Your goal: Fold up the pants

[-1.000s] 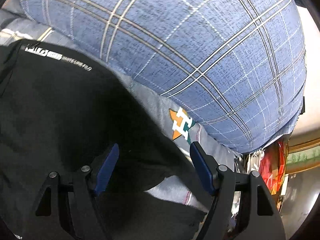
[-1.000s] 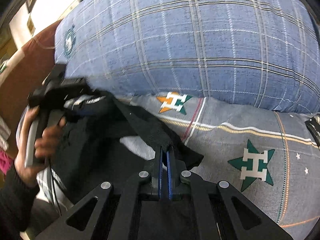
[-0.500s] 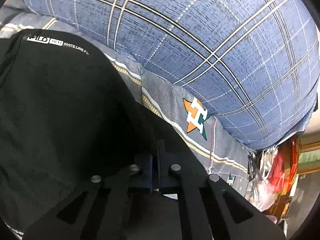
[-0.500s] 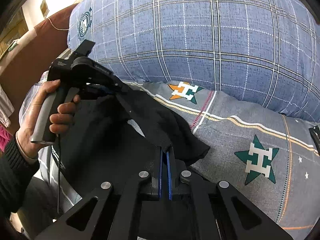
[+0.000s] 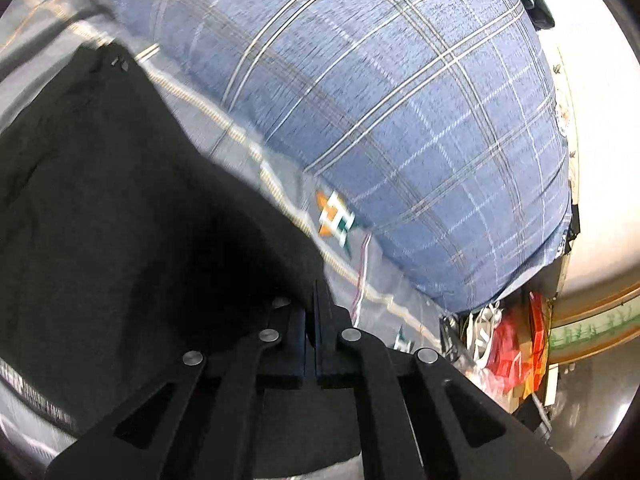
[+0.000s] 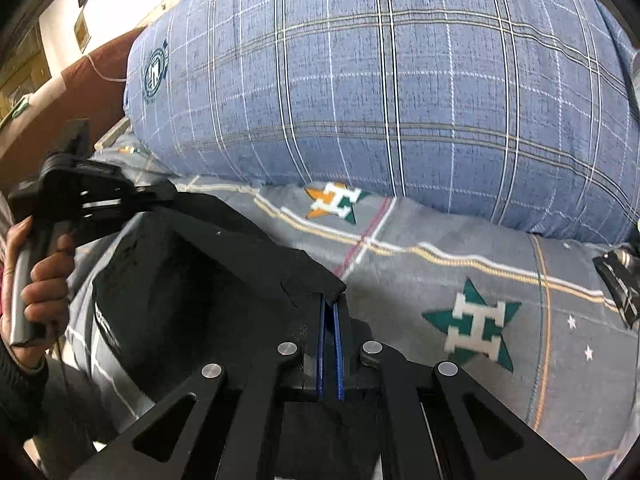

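Black fabric pants on grey star-print bedsheet, edge lifted. Left gripper and right gripper both clamped on edge. Risk: thin pinch, probably slips if pulled taut.

Your left tool and right tool are both clamped tight; your left hand grips its handle.

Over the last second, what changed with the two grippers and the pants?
The left gripper went from open to shut on the black pants and pulled their edge taut toward the right gripper. Unchanged: the right gripper is clamped on the pants as before, and the plaid pillow and star-print sheet kept their places.
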`<action>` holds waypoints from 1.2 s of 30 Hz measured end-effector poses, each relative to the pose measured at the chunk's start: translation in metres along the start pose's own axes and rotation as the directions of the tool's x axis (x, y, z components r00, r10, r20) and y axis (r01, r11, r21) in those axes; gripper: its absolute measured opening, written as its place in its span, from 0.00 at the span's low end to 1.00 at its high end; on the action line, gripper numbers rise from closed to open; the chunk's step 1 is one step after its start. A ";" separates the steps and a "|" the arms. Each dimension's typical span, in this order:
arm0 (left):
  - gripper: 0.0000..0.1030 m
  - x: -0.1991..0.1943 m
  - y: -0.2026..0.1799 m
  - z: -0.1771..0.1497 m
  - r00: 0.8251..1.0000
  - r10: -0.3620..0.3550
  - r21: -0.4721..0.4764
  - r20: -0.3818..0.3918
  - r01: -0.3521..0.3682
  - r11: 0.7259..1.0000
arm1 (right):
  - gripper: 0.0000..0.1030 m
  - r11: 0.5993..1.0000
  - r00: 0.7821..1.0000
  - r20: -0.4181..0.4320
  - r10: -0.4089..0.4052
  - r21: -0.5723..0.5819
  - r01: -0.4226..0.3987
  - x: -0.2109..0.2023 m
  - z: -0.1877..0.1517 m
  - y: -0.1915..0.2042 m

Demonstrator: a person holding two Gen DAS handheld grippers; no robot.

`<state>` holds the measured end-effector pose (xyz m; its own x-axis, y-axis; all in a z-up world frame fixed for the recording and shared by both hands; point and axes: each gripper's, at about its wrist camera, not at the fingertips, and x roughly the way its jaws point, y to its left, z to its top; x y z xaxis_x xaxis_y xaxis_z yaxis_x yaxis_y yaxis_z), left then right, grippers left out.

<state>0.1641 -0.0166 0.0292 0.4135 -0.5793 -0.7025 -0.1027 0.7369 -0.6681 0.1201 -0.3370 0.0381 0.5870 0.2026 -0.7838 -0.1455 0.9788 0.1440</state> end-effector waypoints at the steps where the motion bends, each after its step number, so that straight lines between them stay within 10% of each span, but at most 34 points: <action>1: 0.01 0.000 0.003 -0.008 1.000 0.016 0.008 0.003 -0.016 1.000 | 0.03 1.000 1.000 -0.007 0.001 0.001 -0.001 -0.001 -0.005 0.001; 10: 0.01 -0.027 0.029 -0.035 0.996 -0.053 -0.057 0.069 0.057 0.997 | 0.00 0.999 0.998 0.048 -0.045 0.031 0.044 -0.036 -0.033 0.004; 15: 0.01 -0.001 0.064 -0.068 0.999 0.022 -0.126 -0.033 -0.026 0.992 | 0.00 0.994 0.995 -0.098 -0.010 0.107 0.021 -0.016 -0.068 0.003; 18: 0.01 0.002 0.072 -0.069 0.999 0.031 -0.127 -0.041 -0.036 0.991 | 0.13 0.975 0.991 -0.084 0.105 0.206 -0.086 -0.013 -0.070 0.004; 20: 0.01 -0.001 0.070 -0.067 0.999 0.022 -0.119 -0.039 -0.027 0.993 | 0.63 0.960 0.987 -0.089 0.132 0.261 -0.105 -0.005 -0.071 0.004; 21: 0.01 -0.004 0.069 -0.067 0.999 0.022 -0.111 -0.031 -0.025 0.993 | 0.67 0.957 0.990 -0.089 0.113 0.276 -0.084 0.000 -0.070 0.005; 32: 0.01 0.000 0.069 -0.070 0.998 0.050 -0.079 -0.038 -0.052 0.996 | 0.36 0.940 0.975 -0.208 0.072 0.340 0.003 0.052 -0.071 0.012; 36: 0.01 0.003 0.066 -0.070 0.997 0.065 -0.062 -0.041 -0.067 0.996 | 0.39 0.936 0.970 -0.237 0.053 0.350 0.035 0.062 -0.075 0.017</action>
<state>0.0953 0.0065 -0.0341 0.3687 -0.5441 -0.7537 -0.1862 0.7511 -0.6333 0.0942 -0.3097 -0.0532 0.3728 0.2410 -0.8961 0.1627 0.9337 0.3188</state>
